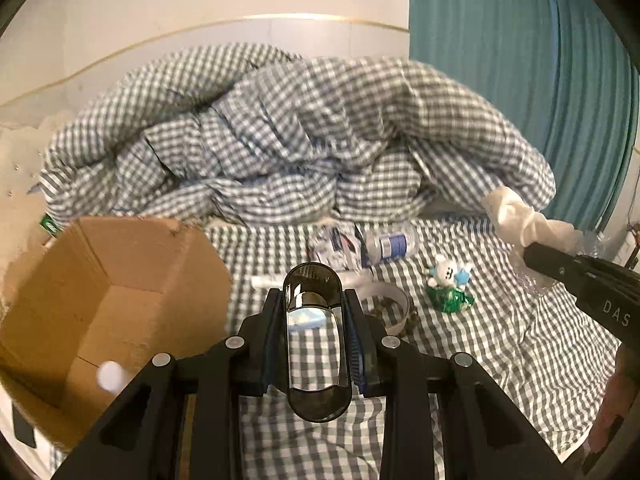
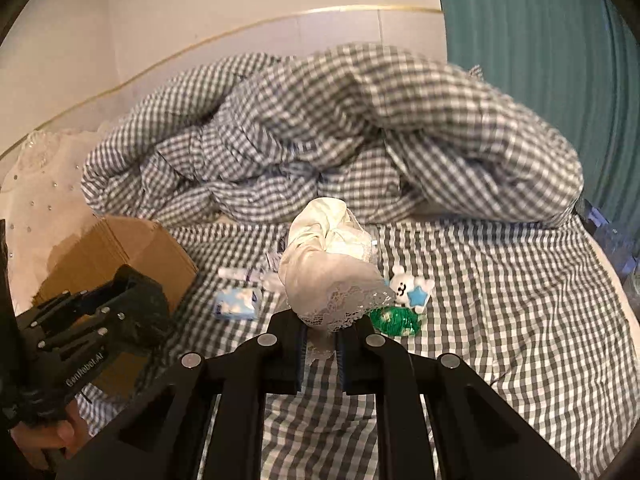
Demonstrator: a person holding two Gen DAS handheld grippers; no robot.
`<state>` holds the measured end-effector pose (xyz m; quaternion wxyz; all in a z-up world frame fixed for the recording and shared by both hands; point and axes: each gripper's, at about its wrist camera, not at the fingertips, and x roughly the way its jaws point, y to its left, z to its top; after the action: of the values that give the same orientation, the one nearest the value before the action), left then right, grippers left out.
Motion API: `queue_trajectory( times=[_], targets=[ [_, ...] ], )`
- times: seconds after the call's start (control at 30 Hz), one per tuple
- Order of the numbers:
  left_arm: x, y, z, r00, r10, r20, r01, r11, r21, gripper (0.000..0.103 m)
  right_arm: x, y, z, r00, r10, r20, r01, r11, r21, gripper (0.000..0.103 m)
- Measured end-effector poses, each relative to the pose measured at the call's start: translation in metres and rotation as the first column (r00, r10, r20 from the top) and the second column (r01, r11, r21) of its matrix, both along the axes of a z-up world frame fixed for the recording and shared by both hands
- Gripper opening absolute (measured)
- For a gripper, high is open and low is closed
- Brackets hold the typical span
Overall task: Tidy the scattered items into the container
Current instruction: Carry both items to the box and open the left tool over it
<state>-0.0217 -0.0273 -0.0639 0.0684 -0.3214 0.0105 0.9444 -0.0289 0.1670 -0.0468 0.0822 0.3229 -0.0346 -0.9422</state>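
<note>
Clamped in the left claw (image 1: 316, 320), a dark translucent oblong case (image 1: 316, 344) hangs just right of the open brown cardboard box (image 1: 120, 280); swing it over the opening before releasing. Right claw (image 2: 322, 344) pinches a cream lace-trimmed cloth (image 2: 332, 264), beyond the box.

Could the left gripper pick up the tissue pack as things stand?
Probably not yet: the left gripper is already shut on a dark translucent case, so its jaws are occupied. The tissue pack itself lies uncovered on the checked sheet.
</note>
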Motion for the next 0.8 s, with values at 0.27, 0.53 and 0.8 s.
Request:
queue_trajectory(
  times=[0.27,0.53,0.8],
  targets=[
    [0.022,-0.026,0.046,0.996,0.051,-0.069,-0.051,0.999,0.005,0.030,0.020,-0.012,0.027,0.999,0.006,-0.054,-0.005,1.000,0.005,0.011],
    [0.032,-0.067,0.085,0.981,0.121,-0.152,-0.123,0.992,-0.007,0.030,0.020,-0.046,0.048,0.994,0.051,-0.094,-0.050,0.999,0.015,0.011],
    [0.029,-0.138,0.093,0.954,0.252,-0.160,-0.259,0.966,-0.022,0.030,0.010,-0.103,0.056,0.983,0.150,-0.109,-0.147,0.988,0.036,0.011]
  ],
)
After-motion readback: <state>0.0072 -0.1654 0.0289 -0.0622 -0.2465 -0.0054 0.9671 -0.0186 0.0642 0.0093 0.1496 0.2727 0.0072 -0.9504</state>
